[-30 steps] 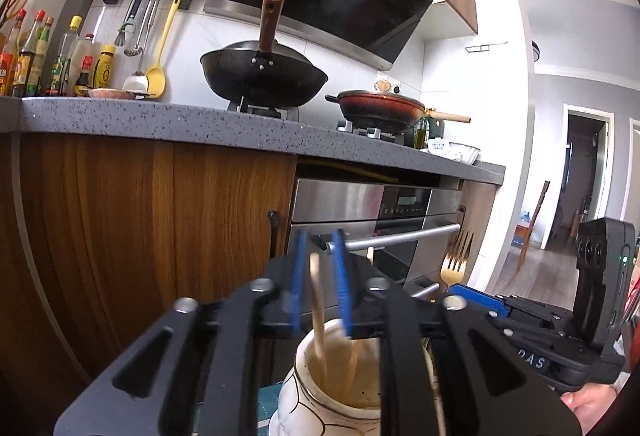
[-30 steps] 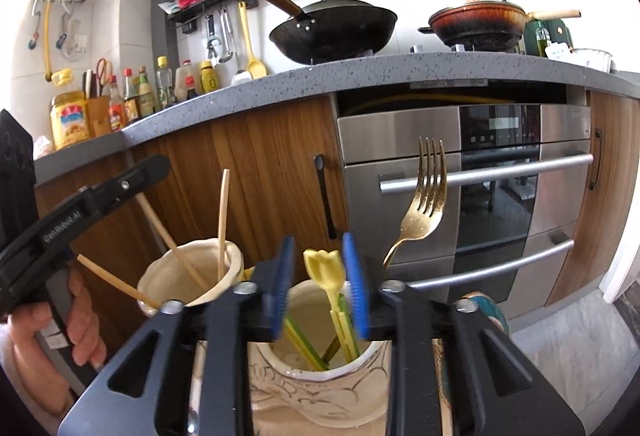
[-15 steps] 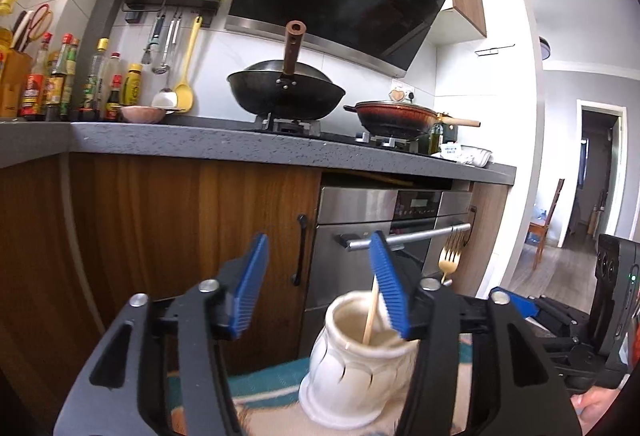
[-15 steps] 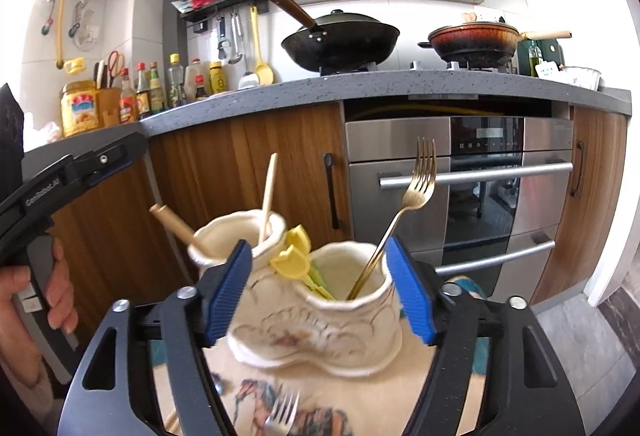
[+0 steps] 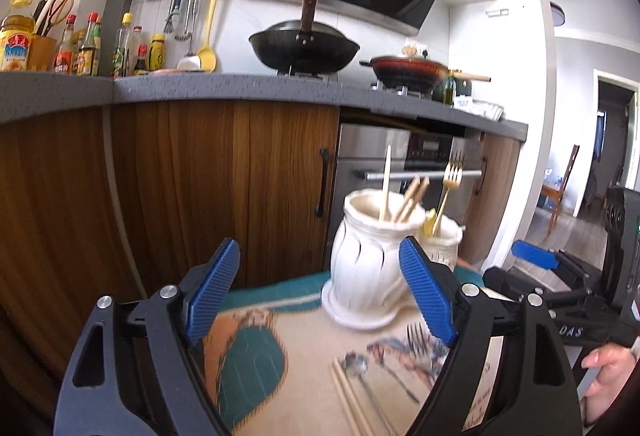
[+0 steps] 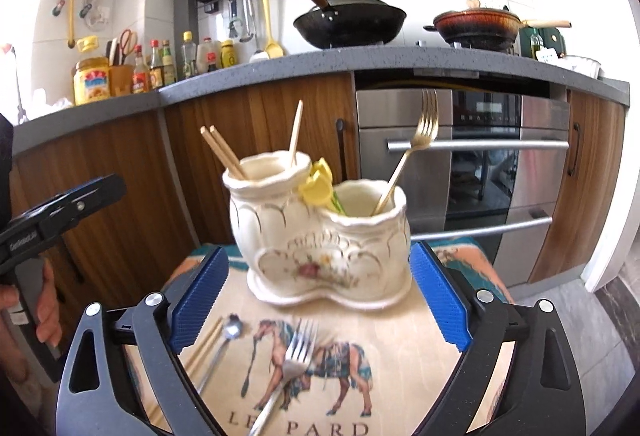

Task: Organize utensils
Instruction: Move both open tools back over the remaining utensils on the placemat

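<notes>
The holder (image 6: 320,232), a cream two-cup ceramic piece, stands on the mat (image 6: 400,336) straight ahead of the right gripper (image 6: 320,300), just beyond its fingertips. From the left gripper (image 5: 320,300) it sits ahead and to the right.

Done, by appearance: three chopsticks (image 6: 224,153) stand in the taller cup, and a gold fork (image 6: 404,159) and a yellow-headed utensil (image 6: 318,183) in the lower one.

Outstanding: a silver fork (image 6: 290,360), a spoon (image 6: 224,348) and a chopstick pair (image 6: 202,352) lie loose on the mat, between and below the right gripper's fingers. The task looks roughly half complete.

Both grippers are spread wide and carry nothing.

Limits of view: the holder and the loose items are motion-blurred in both views. The loose fork's handle runs out of frame. The chopstick pair is partly masked by the right gripper's left finger. The cup interiors are not visible, so further contents cannot be ruled out.
</notes>
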Available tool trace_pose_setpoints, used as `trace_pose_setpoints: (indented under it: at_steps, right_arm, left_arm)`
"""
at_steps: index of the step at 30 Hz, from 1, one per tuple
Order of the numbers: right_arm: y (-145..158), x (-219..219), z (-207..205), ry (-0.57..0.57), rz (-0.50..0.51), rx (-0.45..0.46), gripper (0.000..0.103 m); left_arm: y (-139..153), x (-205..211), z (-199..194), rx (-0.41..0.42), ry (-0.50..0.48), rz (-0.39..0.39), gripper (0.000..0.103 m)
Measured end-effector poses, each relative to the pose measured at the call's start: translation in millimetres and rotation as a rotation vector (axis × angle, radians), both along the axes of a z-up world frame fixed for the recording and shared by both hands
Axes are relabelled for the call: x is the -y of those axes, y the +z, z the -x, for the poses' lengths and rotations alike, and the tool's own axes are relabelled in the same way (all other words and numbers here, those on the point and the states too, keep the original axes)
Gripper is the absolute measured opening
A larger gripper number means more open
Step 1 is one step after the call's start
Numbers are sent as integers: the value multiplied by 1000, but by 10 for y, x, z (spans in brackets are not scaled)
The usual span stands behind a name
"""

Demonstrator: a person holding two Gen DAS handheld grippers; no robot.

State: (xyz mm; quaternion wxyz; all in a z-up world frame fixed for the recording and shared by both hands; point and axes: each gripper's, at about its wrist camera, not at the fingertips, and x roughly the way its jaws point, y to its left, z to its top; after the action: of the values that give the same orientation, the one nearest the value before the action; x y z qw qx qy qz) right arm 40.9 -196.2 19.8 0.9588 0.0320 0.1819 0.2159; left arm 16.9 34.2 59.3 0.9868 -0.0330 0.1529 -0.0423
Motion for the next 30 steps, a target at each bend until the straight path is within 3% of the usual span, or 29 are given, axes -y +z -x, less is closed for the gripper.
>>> trace_pose_setpoints:
  at_steps: [10,22,25,30]
  right_arm:
    - [-220,32,-14,-22,9,-63,93]
    - [-406,19,-111,-21,31,-120,94]
    - [-421,66,-141,-18,9,-138,94]
    - [-429,61,-156,-5,9,-149,94]
  left_arm:
    - [-336,53,103,-106,-1,-38,84]
    - [-825,101,-81,-395,23,-99,83]
    - [-930,149,-104,-439,23,-128,81]
    - [-1085,242,-147,-523,4,-171,67]
